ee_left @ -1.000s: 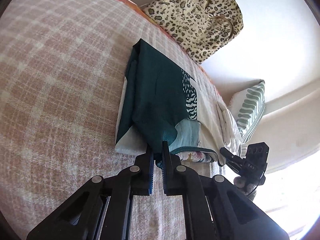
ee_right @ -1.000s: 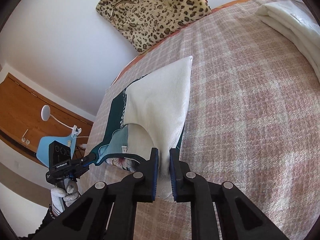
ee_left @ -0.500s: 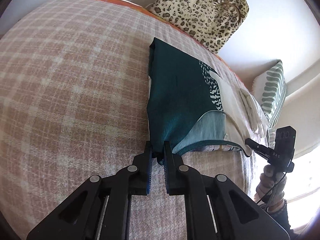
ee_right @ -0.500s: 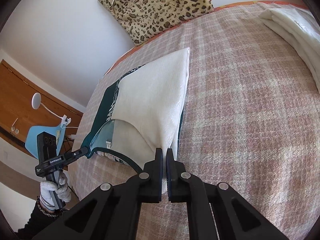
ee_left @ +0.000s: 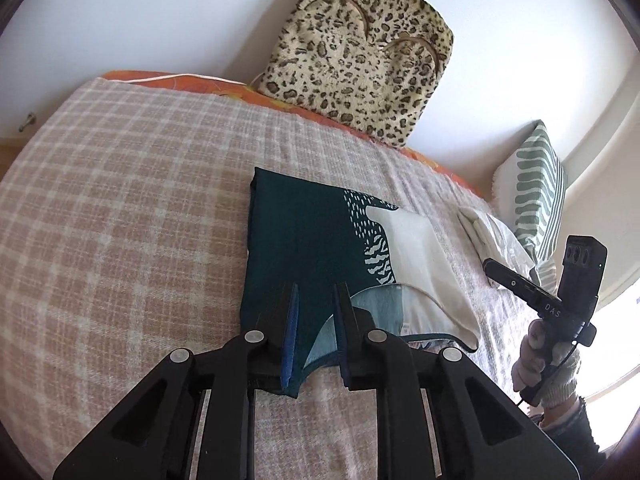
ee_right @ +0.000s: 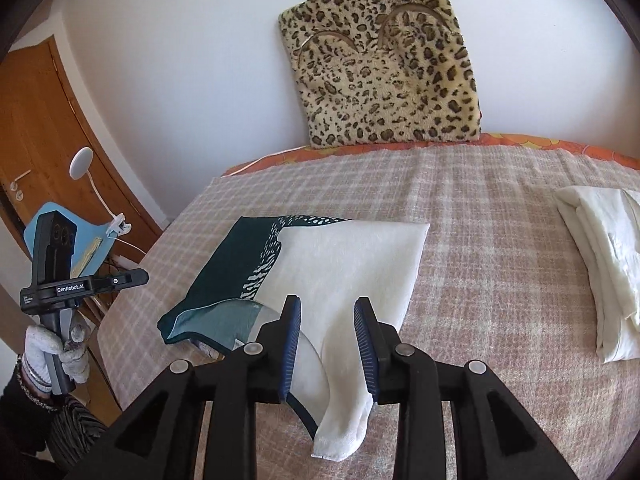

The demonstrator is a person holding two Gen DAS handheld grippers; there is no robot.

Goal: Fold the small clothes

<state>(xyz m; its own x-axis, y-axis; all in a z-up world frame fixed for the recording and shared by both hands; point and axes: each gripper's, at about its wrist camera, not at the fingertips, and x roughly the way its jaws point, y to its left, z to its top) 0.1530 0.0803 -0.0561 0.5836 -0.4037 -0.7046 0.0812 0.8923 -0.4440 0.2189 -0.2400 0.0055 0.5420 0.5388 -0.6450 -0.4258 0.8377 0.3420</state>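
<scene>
At the bottom of the left wrist view the left gripper (ee_left: 316,320) has its jaws parted and opening; the dark green near edge of the folded garment (ee_left: 312,248) shows in the gap, but the blue pads do not press on it. In the right wrist view the right gripper (ee_right: 328,344) fills the lower middle of the frame, its jaws apart and opening too — the white corner of the garment (ee_right: 344,264) lies between and below them, loose, with no pad pinching it.

The garment rests flat on the pink plaid blanket (ee_left: 120,220), in the middle of both frames. It is folded into a rough rectangle: dark green on the left, white on the right, with a dotted and zebra-striped band between and a pale teal lining showing at the near edge.

At the lower right of the left view a gloved hand (ee_left: 544,352) holds the other gripper's handle; at the lower left of the right view another gloved hand (ee_right: 52,352) does the same.

Further right on the blanket lies a folded white cloth (ee_right: 600,260). Beyond it, a green-striped pillow (ee_left: 536,184) stands at the right edge of the left view — and a leopard-print cushion (ee_right: 388,64) leans on the white wall at the top. A wooden door (ee_right: 36,120) shows at the far left of the right view.
</scene>
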